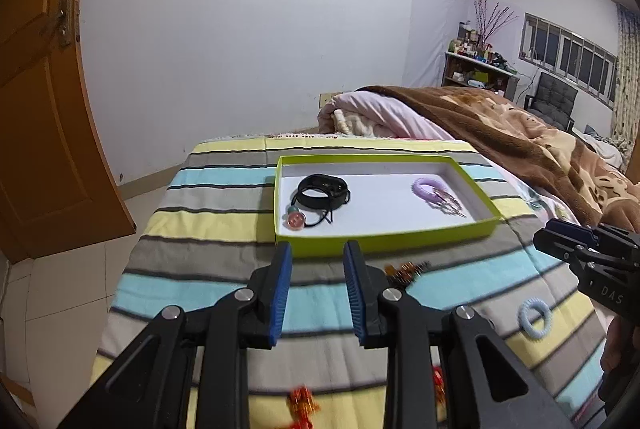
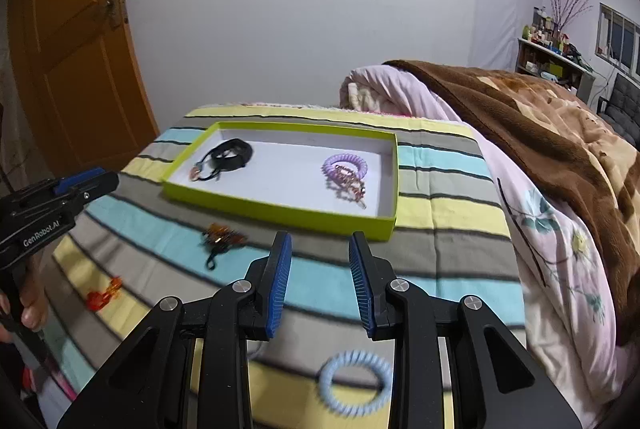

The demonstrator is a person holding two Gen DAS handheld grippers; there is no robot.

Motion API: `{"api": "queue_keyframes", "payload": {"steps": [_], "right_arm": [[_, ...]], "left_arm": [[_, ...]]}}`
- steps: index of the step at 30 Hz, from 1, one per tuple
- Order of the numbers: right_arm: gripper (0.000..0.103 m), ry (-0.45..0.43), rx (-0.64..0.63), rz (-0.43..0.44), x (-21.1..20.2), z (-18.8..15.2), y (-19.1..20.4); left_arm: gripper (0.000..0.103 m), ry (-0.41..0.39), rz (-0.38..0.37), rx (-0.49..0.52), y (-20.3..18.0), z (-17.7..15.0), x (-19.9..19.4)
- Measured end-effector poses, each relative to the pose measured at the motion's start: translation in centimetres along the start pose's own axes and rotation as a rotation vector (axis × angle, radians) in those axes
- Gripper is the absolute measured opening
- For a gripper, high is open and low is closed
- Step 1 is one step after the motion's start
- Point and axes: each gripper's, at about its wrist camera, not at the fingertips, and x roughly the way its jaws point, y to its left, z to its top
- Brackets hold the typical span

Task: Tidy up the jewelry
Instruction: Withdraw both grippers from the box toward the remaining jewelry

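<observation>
A lime-green tray lies on the striped bedspread. It holds a black band with a round pendant, and a purple coil tie with a pinkish clip. On the spread lie a brown hair clip, a red-orange clip and a light blue coil tie. My left gripper is open and empty just short of the tray's near wall. My right gripper is open and empty, above the blue tie.
The striped bedspread ends at a left edge over tiled floor. A wooden door stands at left. A heaped pink quilt and brown blanket lie at right. Each gripper shows at the other view's edge.
</observation>
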Motion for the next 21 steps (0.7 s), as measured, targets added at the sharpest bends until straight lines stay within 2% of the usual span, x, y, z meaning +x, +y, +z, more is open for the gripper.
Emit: {"api": "queue_keyframes", "payload": {"steps": [7, 17, 21], "right_arm": [[0.031, -0.057, -0.005, 0.009, -4.4, -2.6, 1.4], [0.031, -0.071, 0.021, 0.040, -8.1, -6.5, 2.1], [0.031, -0.077, 0.040, 0.037, -9.3, -7.8, 1.9]], "left_arm": [[0.028, -0.040, -0.011, 0.009, -0.9, -2.2, -4.0], [0.028, -0.062, -0.013, -0.013, -1.4, -5.4, -8.1], [0.028, -0.047, -0.030, -0.008, -1.8, -6.5, -8.9]]}}
